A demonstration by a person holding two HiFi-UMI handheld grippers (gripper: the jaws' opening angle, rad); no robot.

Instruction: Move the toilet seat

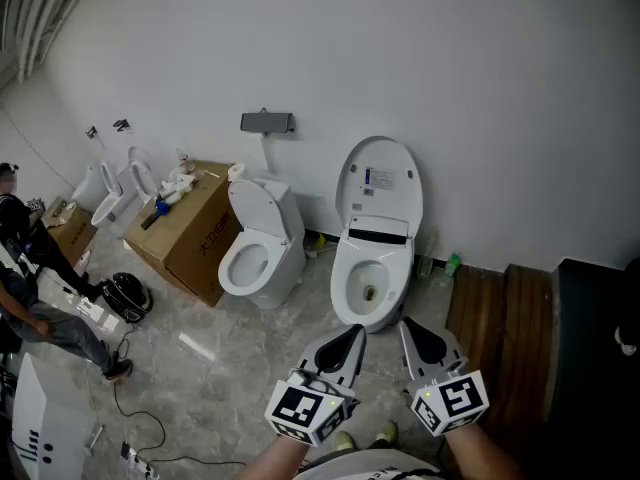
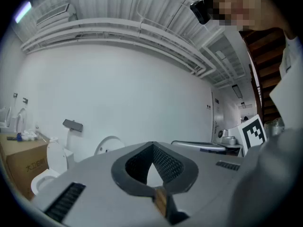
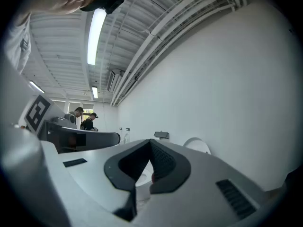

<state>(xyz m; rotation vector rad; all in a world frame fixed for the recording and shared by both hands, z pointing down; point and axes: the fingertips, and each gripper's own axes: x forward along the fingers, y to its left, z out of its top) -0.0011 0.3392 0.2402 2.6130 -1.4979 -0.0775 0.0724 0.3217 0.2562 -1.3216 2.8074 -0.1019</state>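
At the bottom centre of the head view, the left gripper (image 1: pixel 350 336) and right gripper (image 1: pixel 412 326) are held level side by side. Each one's own view shows its tips meeting with nothing between them, so both are closed and empty.

Just above them in the frame stands the toilet (image 1: pixel 372 288) that I take to be the target. Its lid (image 1: pixel 378 183) is upright against the wall (image 1: pixel 480 88). The seat (image 1: pixel 340 268) seems to lie down on the bowl rim, though I cannot be sure it is not raised with the lid. The grippers are well short of it.

Further left is a second toilet (image 1: pixel 258 253), then a box (image 1: pixel 190 233), and a person (image 1: pixel 30 298) at the left edge.

Risks from here:
- Closed tips would only knock the seat edge, so the jaws must part before reaching it.
- The plastic looks smooth and glossy, so a shallow pinch could slip and let the seat slam down.
- A reach that goes too high would strike the lid instead.
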